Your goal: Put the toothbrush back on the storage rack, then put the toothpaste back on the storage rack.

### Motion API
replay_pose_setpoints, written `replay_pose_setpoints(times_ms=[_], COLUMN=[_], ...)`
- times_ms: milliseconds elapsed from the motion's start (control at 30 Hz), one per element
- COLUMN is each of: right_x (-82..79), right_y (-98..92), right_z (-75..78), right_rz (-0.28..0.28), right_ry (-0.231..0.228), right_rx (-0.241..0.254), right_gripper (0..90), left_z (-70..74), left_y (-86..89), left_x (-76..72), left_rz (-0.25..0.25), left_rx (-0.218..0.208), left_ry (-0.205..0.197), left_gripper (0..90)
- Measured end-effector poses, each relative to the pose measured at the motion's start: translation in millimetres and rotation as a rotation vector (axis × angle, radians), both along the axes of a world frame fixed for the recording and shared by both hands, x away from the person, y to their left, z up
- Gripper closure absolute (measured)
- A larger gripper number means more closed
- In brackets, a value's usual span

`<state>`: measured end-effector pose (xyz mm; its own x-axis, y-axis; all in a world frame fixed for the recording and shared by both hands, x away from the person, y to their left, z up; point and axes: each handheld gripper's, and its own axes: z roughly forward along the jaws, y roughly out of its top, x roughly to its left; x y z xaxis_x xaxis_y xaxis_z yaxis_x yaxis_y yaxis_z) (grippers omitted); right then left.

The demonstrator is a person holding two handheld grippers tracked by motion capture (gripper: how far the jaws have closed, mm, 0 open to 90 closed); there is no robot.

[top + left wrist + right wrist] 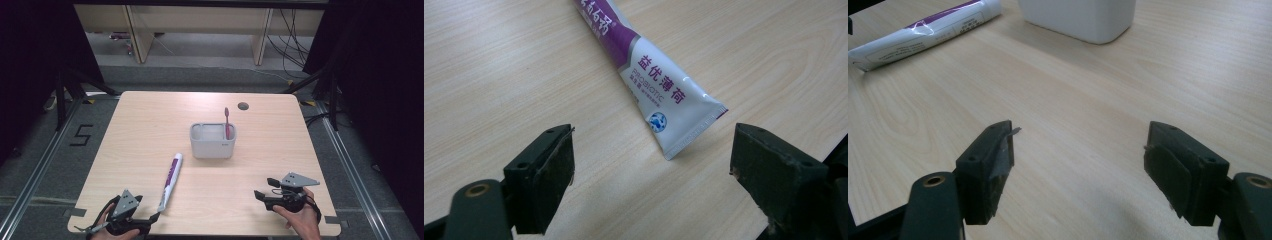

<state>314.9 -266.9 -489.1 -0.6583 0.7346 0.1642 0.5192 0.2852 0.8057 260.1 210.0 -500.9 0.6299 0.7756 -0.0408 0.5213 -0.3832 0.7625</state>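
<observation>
A white and purple toothpaste tube point(170, 181) lies on the wooden table point(145, 125), running from the centre toward the front left. A pale grey holder box point(212, 141) stands at mid-table with a dark pink toothbrush point(227, 121) upright in its right side. My left gripper point(150, 220) sits at the front left edge. In the left gripper view it is open point(651, 150), and the tube's crimped end point(684, 125) lies just ahead of the jaws, untouched. My right gripper point(265, 188) rests low at the front right, open point(1080, 145) with bare table between its jaws, the tube point(923, 32) and holder point(1083, 17) beyond.
A round cable hole point(243, 106) sits near the table's far edge behind the holder. Beyond the table are grey floor, desk legs point(137, 35) and loose cables point(292, 45). A "5" mark point(81, 135) is taped on the floor at the left.
</observation>
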Motion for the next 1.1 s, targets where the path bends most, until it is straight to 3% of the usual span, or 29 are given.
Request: replay_pose_setpoints(times_ms=[133,167,333,367,400,467,500,833,867,933,1000,1067,1100], right_x=[-3.5,-6.2,-11.2,-12.0,-12.5,-16.3,-15.8,-19.4,-19.9,-22.2,-19.3,-18.3,-19.5], right_y=[-1.9,-1.5,-3.9,-3.6,-3.6,-3.3,-4.3,-5.0,-4.2,-2.2,-2.8,-4.2,-3.1], right_z=[-1.8,-1.4,-3.2,-4.0,-4.8,-3.4,-3.7,-3.6,-4.1,-4.1,-5.7,-4.8,-4.4], right_rz=[0.010,0.007,0.013,0.015,0.013,0.004,0.016,0.028,0.024,0.009,0.025,0.020,0.015], right_ry=[-0.009,0.012,0.019,0.037,0.017,0.038,0.020,0.016,0.023,0.048,0.022,0.005,0.027], right_rx=[-0.017,-0.004,-0.022,-0.004,-0.021,-0.023,-0.033,-0.051,-0.045,-0.037,-0.040,-0.064,-0.050], right_gripper=[27.1,26.6,23.4,22.9,22.8,22.4,22.3,22.6,22.6,23.0,23.1,23.1,23.1], left_z=[0.0,-0.1,-0.1,-0.1,0.5,-0.2,0.2,0.8,0.9,1.0,1.9,2.4,2.7], left_y=[-1.0,-0.9,0.3,0.2,0.7,-0.8,-0.5,0.2,-0.7,-2.1,-4.6,-3.7,-3.8], left_x=[-0.4,-0.3,-0.1,-0.2,0.0,-0.3,-0.4,-0.7,-1.1,-1.4,-1.8,-1.5,-1.9], left_rz=[-0.002,-0.003,-0.004,-0.004,-0.005,-0.002,-0.007,-0.008,-0.011,-0.013,-0.011,-0.027,-0.026], left_rx=[0.003,0.003,0.005,0.005,0.021,0.001,0.004,0.015,-0.010,-0.017,-0.034,-0.017,-0.025], left_ry=[0.000,0.001,0.000,0.001,0.002,-0.004,-0.002,-0.001,0.000,-0.011,-0.001,0.003,0.004], left_gripper=[17.4,17.4,17.4,17.4,17.4,17.4,17.4,17.4,17.4,17.4,17.6,18.8,18.7])
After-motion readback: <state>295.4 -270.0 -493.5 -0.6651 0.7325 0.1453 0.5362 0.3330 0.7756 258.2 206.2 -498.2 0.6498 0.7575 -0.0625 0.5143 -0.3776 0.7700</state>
